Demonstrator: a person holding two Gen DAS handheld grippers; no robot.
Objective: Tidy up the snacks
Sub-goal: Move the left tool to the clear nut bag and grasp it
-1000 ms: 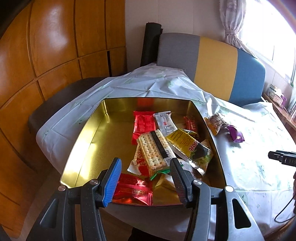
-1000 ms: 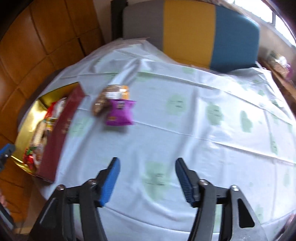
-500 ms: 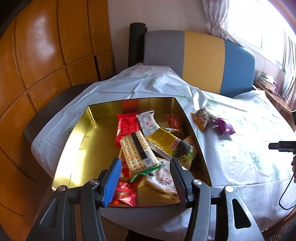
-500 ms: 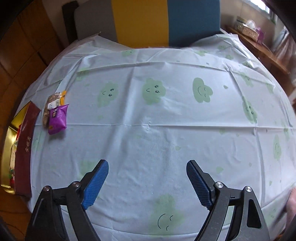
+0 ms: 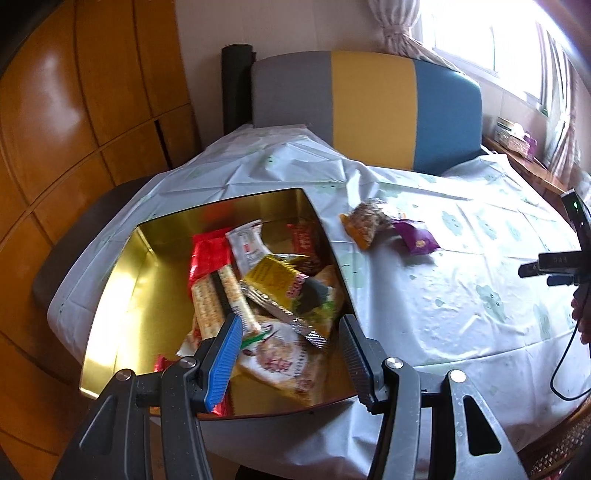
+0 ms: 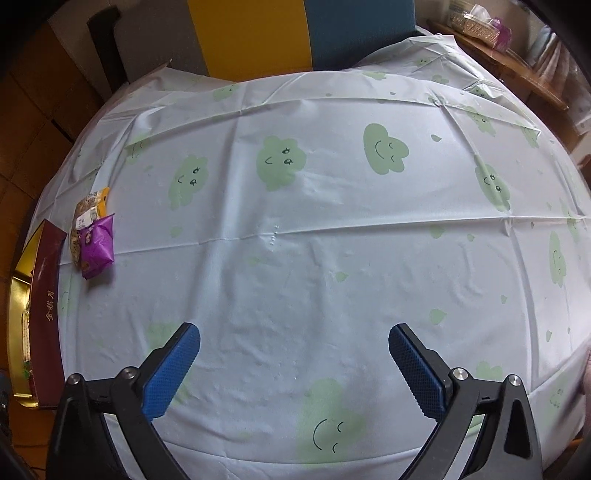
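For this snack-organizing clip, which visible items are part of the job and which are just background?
Part of the job:
gold tin with snacks piled inside
orange snack packet on the tablecloth
purple snack packet beside it
left gripper, right gripper, both open

Background:
striped chair
cloud-print tablecloth
curtain

Black hand-held gripper, blue pads, silver screws

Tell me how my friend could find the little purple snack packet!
Start at the gold tin full of snacks at the table's edge. On the tablecloth just beside it lie two loose packets that touch. One is orange and see-through; the purple packet is the small shiny one, the only purple thing there.
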